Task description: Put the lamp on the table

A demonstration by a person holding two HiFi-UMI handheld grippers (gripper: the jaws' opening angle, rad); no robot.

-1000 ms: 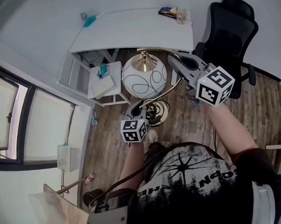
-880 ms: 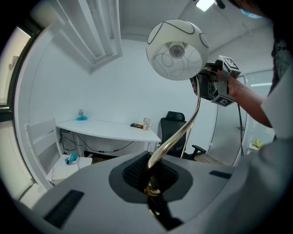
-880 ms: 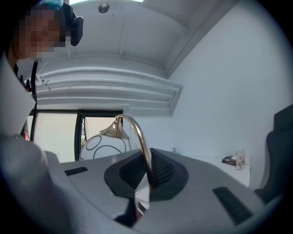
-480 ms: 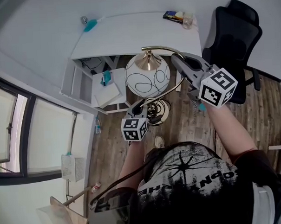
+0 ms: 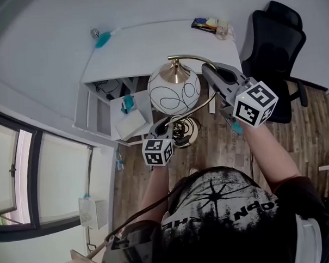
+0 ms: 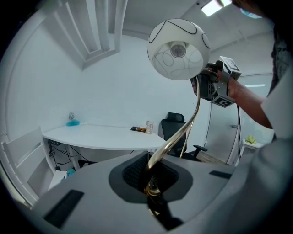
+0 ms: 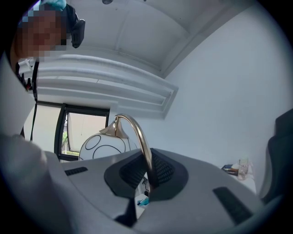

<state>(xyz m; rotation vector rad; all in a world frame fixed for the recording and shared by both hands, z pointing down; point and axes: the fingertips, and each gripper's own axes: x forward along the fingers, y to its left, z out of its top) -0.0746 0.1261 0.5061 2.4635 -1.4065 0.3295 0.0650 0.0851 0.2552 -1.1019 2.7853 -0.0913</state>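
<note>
**Lamp carried in both tongs, short of the table**

Head view: the lamp (image 5: pixel 177 76) hangs in the air over the wooden floor (image 5: pixel 222 145), just before the near edge of the white table (image 5: pixel 150 44). The left gripper (image 5: pixel 164 123) is clamped low on the brass stem (image 5: pixel 207 105), near the round base (image 5: pixel 187 134). The right gripper (image 5: pixel 207 69) is clamped high on the stem's arch, just beside the white globe shade (image 5: pixel 171 95) with its black loops. A black chair (image 5: pixel 277 41) stands at the table's right end.

Left gripper view: the jaws are pressed onto the stem, which rises from between them and curves up to the shade overhead. The right gripper shows just right of the shade, on the stem. The table lies beyond and lower.

Right gripper view: the jaws pinch the upper stem. From them it arcs up and over to the left, down to a brass cap and the shade, which hangs left of the jaws before a window (image 7: pixel 84 123).
</note>
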